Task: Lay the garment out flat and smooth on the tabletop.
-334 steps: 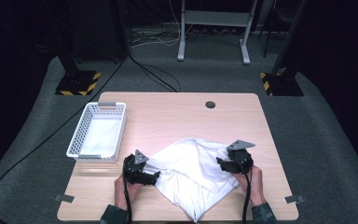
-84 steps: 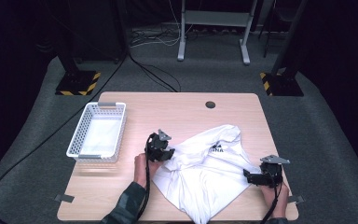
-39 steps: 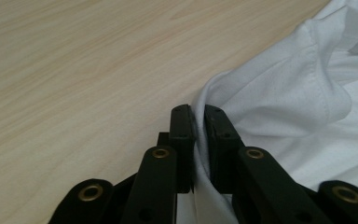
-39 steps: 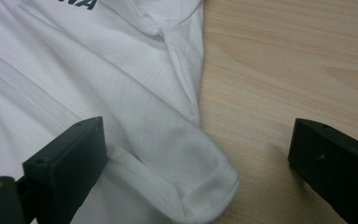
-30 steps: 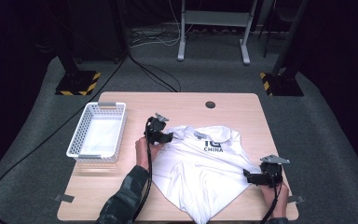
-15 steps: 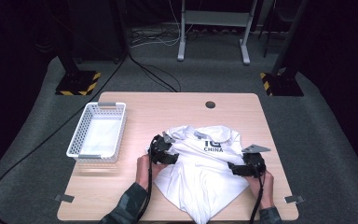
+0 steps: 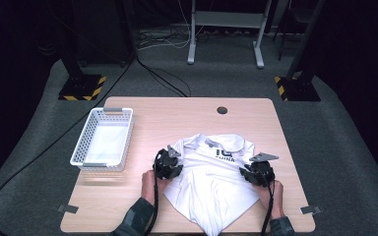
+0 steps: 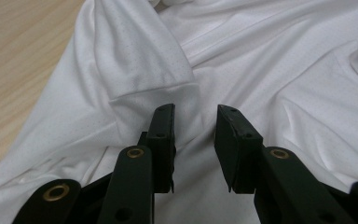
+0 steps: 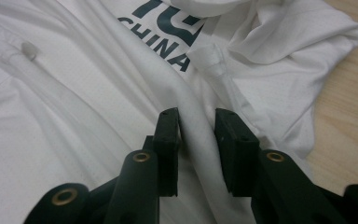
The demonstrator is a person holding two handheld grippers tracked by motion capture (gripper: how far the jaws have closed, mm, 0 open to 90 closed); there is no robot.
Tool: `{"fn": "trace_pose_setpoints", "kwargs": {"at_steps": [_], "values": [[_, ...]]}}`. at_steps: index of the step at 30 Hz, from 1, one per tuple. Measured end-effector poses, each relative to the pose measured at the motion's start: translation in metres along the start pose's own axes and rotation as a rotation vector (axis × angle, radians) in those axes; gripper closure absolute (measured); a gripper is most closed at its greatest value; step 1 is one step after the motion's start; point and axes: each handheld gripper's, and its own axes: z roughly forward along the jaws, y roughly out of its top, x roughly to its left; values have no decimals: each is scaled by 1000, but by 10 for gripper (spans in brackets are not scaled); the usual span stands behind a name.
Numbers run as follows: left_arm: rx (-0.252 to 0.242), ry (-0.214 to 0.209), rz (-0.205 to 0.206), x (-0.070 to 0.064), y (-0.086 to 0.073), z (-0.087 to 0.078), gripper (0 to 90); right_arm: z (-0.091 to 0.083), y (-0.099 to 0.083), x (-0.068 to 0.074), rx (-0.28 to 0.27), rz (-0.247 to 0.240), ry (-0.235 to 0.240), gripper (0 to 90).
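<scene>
A white T-shirt (image 7: 216, 184) with a dark "CHINA" print (image 7: 225, 156) lies rumpled on the wooden table (image 7: 177, 118), collar towards the far side. My left gripper (image 7: 168, 164) rests at the shirt's left edge. In the left gripper view it is open (image 8: 195, 112), jaws just above a creased fold of the shirt (image 8: 284, 70). My right gripper (image 7: 257, 172) is on the shirt's right side. In the right gripper view it is open (image 9: 196, 114), with a raised ridge of the shirt (image 9: 74, 140) running between its jaws, below the print (image 9: 161, 39).
A white mesh basket (image 7: 99, 165) stands on the table's left side, close to my left gripper. A round cable hole (image 7: 221, 110) sits near the far edge. Bare wood lies beyond the shirt and at the front left. Stand feet ring the table on the floor.
My right gripper came in from the table's right front edge onto the shirt. My left gripper drew back towards me along the shirt's left edge. The shirt now lies spread with its print showing.
</scene>
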Motion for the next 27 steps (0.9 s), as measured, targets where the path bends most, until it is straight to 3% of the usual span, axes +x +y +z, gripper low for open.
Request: {"fn": "trace_pose_setpoints", "kwargs": {"at_steps": [7,9,11,14,16,18,22,25,27], "values": [[0,-8,-4,-10,-16,-14,676,-13,-16,5,-18,4,25,716],[5,-11,-8,-11,-18,-17,657,-17,-20,5,-17,13,30,629],[17,5,-8,-13,-15,-20,513,-20,-19,4,2,26,10,505],[-35,-6,2,-18,-3,-25,450,-19,-11,4,-11,39,6,423],[-31,-8,21,-22,8,-21,422,-16,0,8,-10,22,-7,353],[-4,-3,37,-22,16,-11,416,-9,9,14,9,-8,-17,343],[39,2,17,-12,24,8,417,9,20,16,67,-8,-24,311],[51,-3,6,-8,26,14,420,15,20,12,76,7,-13,326],[52,-4,14,-7,25,16,454,14,20,11,72,6,-13,400]]}}
